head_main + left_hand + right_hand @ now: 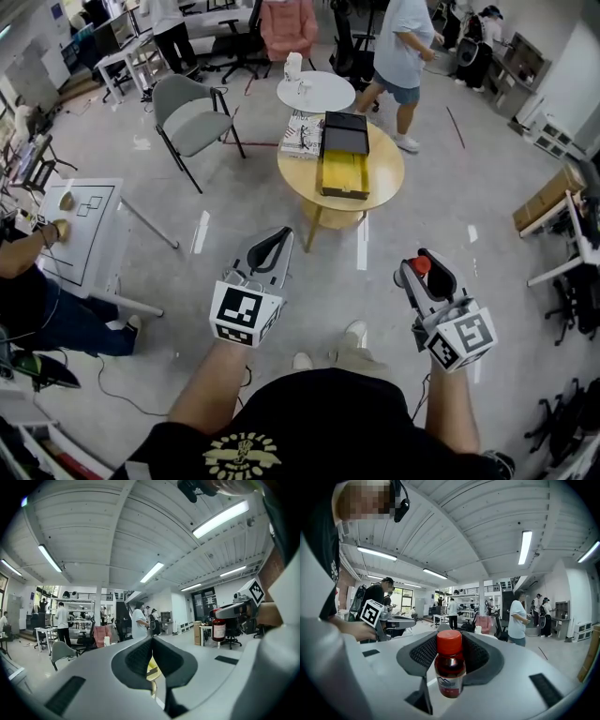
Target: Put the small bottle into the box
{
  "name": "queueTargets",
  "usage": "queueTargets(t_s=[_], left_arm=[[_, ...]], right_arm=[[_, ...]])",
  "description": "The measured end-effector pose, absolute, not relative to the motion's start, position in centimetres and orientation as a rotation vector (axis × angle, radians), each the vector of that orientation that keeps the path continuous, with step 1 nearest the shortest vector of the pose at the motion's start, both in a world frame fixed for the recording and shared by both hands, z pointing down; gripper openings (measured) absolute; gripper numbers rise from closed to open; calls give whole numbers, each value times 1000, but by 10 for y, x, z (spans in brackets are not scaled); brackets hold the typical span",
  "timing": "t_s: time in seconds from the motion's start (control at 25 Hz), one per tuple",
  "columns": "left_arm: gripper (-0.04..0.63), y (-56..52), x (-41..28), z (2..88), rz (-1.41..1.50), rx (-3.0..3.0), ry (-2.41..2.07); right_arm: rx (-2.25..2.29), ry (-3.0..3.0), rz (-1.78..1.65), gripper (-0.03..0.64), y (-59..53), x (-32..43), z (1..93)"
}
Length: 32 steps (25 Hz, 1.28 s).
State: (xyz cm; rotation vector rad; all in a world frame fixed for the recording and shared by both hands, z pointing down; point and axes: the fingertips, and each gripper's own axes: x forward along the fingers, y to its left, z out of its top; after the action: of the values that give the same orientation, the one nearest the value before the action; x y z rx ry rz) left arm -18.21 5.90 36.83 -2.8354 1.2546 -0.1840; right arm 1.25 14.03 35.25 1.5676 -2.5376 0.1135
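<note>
Right claw [451,638] grips the small bottle [450,670] upright by its sides; left claw [152,641] is closed, empty

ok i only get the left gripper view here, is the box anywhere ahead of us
observer: yes. The head view shows the box lying open on a round wooden table, ahead of both grippers.
operator: and is the bottle sitting ok in the other one
observer: the right gripper view shows the right hand-held gripper shut on the small bottle, which is upright with its red cap on top.
operator: anything else on that table
observer: what looks like a book, beside the box's raised black lid at the table's far left edge.
</note>
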Motion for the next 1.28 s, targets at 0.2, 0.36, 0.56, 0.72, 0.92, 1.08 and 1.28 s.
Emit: queueTargets(t_s=[0.2,0.36,0.56,0.72,0.92,1.08,1.28], left_arm=[[17,48,-174,374,-240,-2845,1226],[17,36,-171,370,-232,-2820,1247],[17,15,-161,367,-211,-2810,1268],[17,-2,-150,368,-219,-2804,1274],[17,-24,-132,367,-230,-2807,1258],[17,-42,-117,371,-220,-2811,1257],[17,-63,-105,384,-204,-2840,1257]], right_arm=[[1548,-2553,142,166,122,15,360],[1535,-2576,117,166,107,20,356],[1539,-2584,134,167,88,34,358],[1534,-2589,131,166,68,49,360],[1544,-2590,124,167,48,68,358],[1556,-2569,139,167,30,85,363],[1556,-2540,156,167,13,96,372]])
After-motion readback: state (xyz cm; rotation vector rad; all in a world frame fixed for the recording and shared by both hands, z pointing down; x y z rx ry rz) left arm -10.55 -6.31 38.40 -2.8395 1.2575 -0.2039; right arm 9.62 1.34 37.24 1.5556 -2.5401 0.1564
